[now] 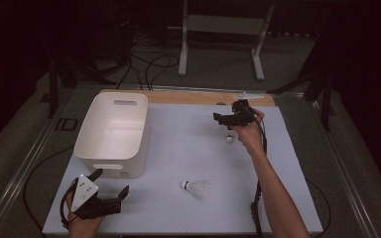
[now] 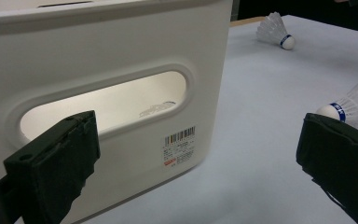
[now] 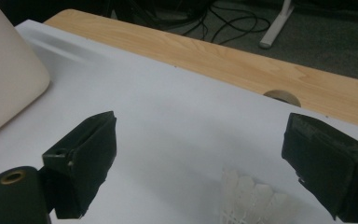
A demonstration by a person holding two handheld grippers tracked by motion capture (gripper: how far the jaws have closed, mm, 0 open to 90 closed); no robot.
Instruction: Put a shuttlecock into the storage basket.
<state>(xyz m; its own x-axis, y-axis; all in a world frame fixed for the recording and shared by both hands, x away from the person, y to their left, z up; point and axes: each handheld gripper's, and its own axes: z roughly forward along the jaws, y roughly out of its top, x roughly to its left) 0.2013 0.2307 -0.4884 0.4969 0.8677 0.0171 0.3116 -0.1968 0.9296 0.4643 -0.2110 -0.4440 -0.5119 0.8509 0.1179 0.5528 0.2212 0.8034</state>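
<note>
A dim room with cables on the floor is being seen behind the white counter [image 1: 178, 148], whose far edge is being bordered by a wooden strip [image 3: 242, 70]. The right tool [image 1: 226, 119] is being held above the far shuttlecock [image 1: 229, 139], its jaws spread wide with nothing between them; in the right gripper view the feathers [image 3: 249, 198] are being seen just below the gap. The left tool [image 1: 110, 188] is being held open at the near left corner, just beside the white bin [image 1: 113, 130], its handle slot [image 2: 107, 105] being faced. A second shuttlecock [image 1: 195, 188] is lying apart between the hands.
</note>
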